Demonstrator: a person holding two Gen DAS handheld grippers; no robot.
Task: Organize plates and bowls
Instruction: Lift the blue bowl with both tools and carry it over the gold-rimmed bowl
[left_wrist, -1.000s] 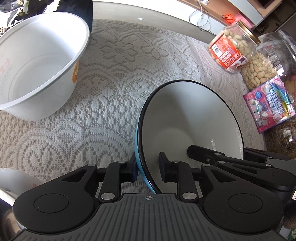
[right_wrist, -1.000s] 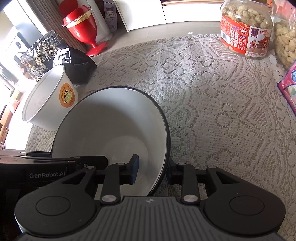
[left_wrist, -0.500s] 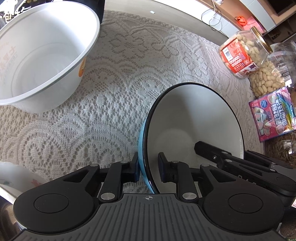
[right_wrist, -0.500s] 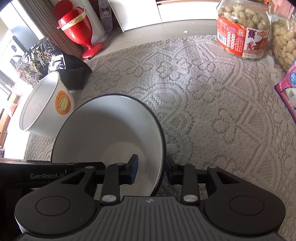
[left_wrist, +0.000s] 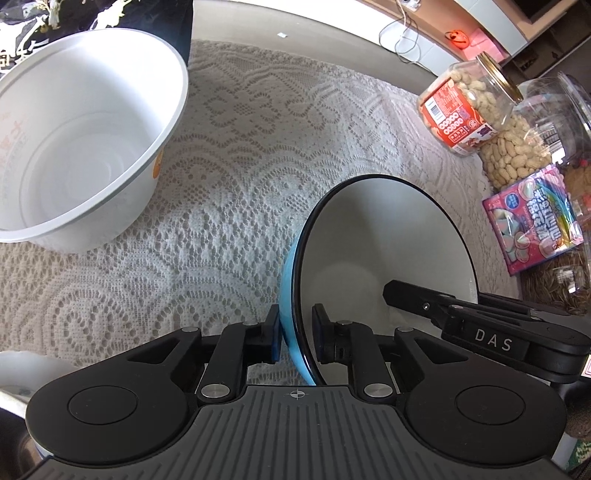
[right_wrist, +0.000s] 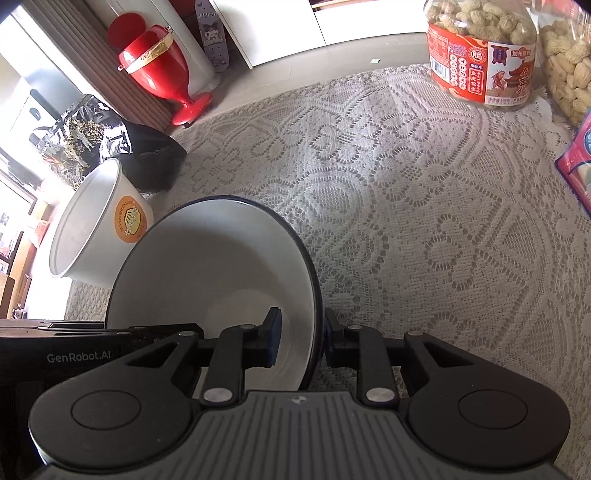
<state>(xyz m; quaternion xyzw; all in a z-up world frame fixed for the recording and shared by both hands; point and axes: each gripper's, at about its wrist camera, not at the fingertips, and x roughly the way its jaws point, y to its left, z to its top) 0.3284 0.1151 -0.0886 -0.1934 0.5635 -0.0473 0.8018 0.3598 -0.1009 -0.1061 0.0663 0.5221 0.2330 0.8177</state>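
Both claws grip one blue bowl (left_wrist: 384, 254) by opposite rim sections: left claw (left_wrist: 295, 338) has just been closing, with the blue outer wall and white inner face between its pads; right claw (right_wrist: 300, 341) likewise has just been closing across the far rim section. I judge both clenched on the bowl, which sits tilted just above the lace-covered bench (right_wrist: 424, 221).

Hazards I expect from here:
- Unequal lift between my hands twists the rim and the glazed wall slips out of one pad
- Thin rim contact lets the bowl pivot and drop
- Sweeping left risks striking the white paper tub (left_wrist: 85, 136); sweeping right, the peanut jar (left_wrist: 465, 110)
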